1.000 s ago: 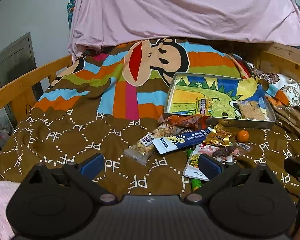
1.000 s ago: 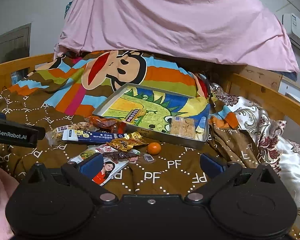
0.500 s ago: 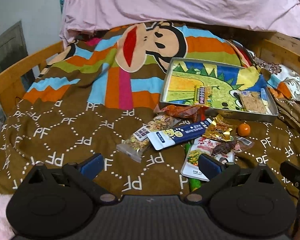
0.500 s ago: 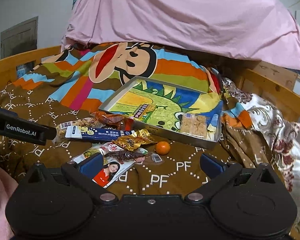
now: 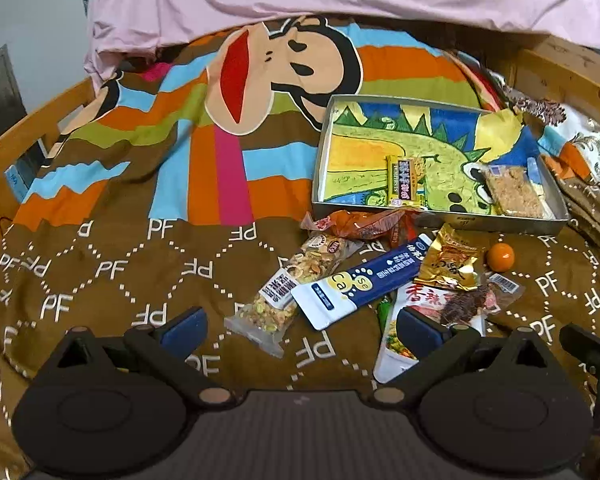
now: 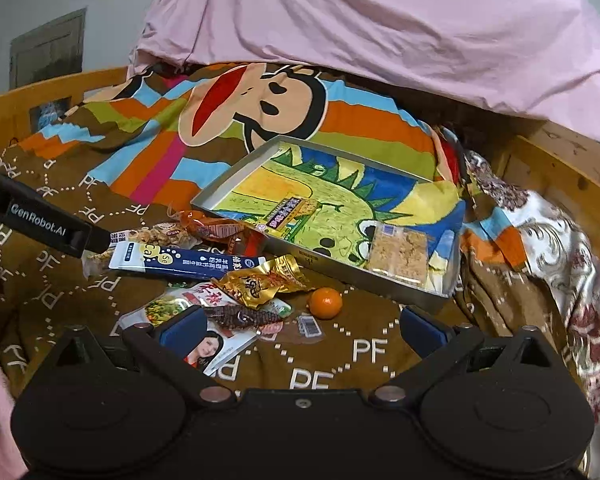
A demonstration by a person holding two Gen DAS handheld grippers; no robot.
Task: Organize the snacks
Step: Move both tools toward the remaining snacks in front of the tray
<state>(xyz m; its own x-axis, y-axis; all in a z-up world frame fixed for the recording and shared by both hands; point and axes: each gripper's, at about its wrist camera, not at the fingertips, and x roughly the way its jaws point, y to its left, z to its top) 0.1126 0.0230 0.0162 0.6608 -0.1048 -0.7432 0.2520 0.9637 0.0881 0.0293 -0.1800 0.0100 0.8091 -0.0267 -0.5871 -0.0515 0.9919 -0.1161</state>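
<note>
Beside the metal tray (image 5: 440,222) on the bed, on its near side, I am seeing the loose snacks lying in a heap on the brown blanket (image 5: 100,272). I am keeping the left gripper (image 5: 302,330) hovering with its jaws spread wide and nothing between them, pointing at the nut bar (image 5: 296,284) and the blue-and-white sachet (image 5: 362,280) that is overlapping it, both in front of the tray's near left corner. I am holding the right gripper (image 6: 302,330) just as wide apart and empty, aiming at the gap in front of the tray's near wall, where the small orange (image 6: 325,302) is sitting just beside the gold wrapper (image 6: 260,284). Nearer than those, a dark dried snack (image 6: 240,316) is lying on top of a large flat packet (image 6: 204,332) printed with a woman's face. An orange-red packet (image 5: 364,226) is resting against the tray's near wall. Inside the tray, a yellow bar (image 5: 406,180) is lying near the middle and a clear-wrapped crumbly square (image 5: 514,192) is sitting toward the right end.
</note>
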